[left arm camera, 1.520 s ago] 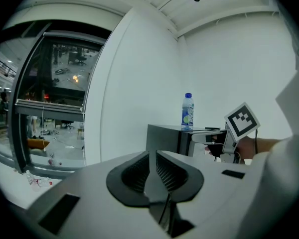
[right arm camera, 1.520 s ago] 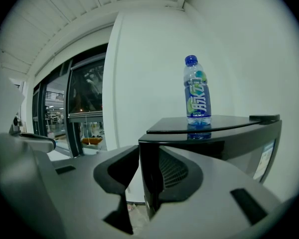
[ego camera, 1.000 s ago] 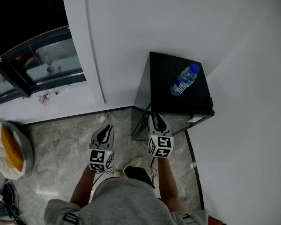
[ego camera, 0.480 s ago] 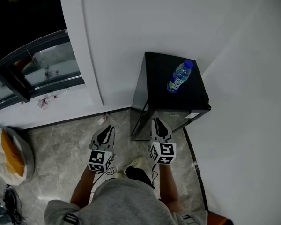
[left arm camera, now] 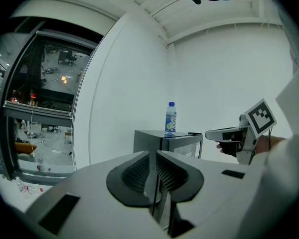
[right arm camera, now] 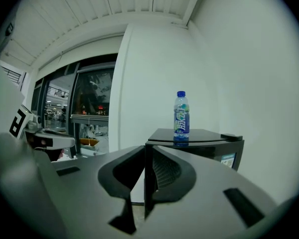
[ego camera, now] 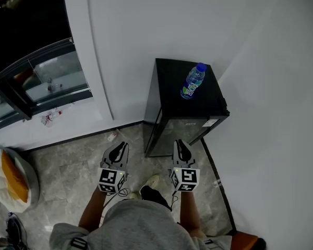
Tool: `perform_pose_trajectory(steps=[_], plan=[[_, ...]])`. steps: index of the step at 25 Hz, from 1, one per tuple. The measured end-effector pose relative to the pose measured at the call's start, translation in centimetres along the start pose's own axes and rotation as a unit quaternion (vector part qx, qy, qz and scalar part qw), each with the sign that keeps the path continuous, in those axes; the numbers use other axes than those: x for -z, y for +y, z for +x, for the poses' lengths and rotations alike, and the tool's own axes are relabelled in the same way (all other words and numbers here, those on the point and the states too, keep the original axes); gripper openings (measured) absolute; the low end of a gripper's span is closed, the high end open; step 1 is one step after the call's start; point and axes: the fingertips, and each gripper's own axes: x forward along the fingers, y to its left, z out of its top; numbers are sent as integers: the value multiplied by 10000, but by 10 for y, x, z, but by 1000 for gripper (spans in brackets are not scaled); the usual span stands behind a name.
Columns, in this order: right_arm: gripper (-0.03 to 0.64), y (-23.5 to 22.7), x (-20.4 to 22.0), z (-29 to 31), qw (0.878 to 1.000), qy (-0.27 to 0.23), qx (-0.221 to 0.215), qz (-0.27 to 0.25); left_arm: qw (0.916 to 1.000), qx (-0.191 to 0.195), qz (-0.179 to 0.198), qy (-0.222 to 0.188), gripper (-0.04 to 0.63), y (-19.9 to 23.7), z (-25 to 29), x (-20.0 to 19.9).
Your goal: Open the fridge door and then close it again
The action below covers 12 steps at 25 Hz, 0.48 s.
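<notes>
The black mini fridge point(ego camera: 183, 99) stands in the corner with its door shut, a water bottle point(ego camera: 192, 81) upright on its top. My right gripper point(ego camera: 181, 147) hangs in front of the door, apart from it; its jaws have just been closing, with nothing between them. My left gripper point(ego camera: 119, 149) is shut and empty, left of the fridge over the floor. The left gripper view shows the fridge point(left arm camera: 148, 136), the bottle point(left arm camera: 170, 117) and the right gripper point(left arm camera: 210, 133). The right gripper view shows the bottle point(right arm camera: 181, 114) on the fridge point(right arm camera: 204, 139).
White walls close in behind and to the right of the fridge. A glass window front point(ego camera: 41, 79) runs at the left, with a white bag point(ego camera: 13, 177) holding something orange on the floor below. Small litter point(ego camera: 113, 135) lies by the skirting. The person's shoe point(ego camera: 151, 182) is between the grippers.
The right gripper has drawn back from the fridge's front toward the person, and its jaws have narrowed. The left gripper has shifted only slightly. The fridge now sits further off in the head view.
</notes>
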Motion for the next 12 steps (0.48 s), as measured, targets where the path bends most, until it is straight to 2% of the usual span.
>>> perform_pose_trajectory(steps=[12], plan=[[61, 13, 10, -55, 9996, -59, 178, 204, 9996, 252, 87, -103, 43, -20, -27, -7]])
